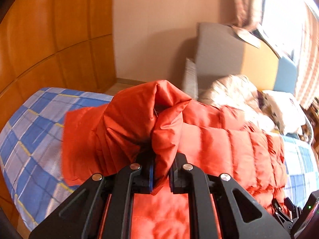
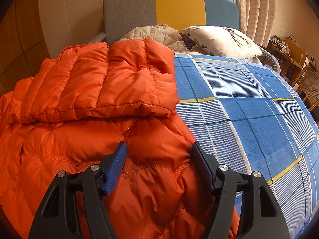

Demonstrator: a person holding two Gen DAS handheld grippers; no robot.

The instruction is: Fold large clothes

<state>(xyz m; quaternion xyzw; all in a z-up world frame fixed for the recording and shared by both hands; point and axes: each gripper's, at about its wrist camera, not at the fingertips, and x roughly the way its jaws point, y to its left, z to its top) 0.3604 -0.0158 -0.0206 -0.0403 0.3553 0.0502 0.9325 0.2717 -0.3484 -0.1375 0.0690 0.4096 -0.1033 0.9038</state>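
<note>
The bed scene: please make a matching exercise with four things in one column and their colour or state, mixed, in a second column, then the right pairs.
Things:
1. left gripper
2. right gripper
3. jacket
4. sheet

States:
a. blue check
b. open above the orange fabric
c. shut on a bunch of orange fabric
d. orange, quilted, partly folded over itself

Pairs: 1-c, 2-b, 3-d, 4-a

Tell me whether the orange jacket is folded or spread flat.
Partly folded. One quilted section of the orange jacket lies doubled over the part beneath, and the left gripper is shut on a bunched fold.
</note>
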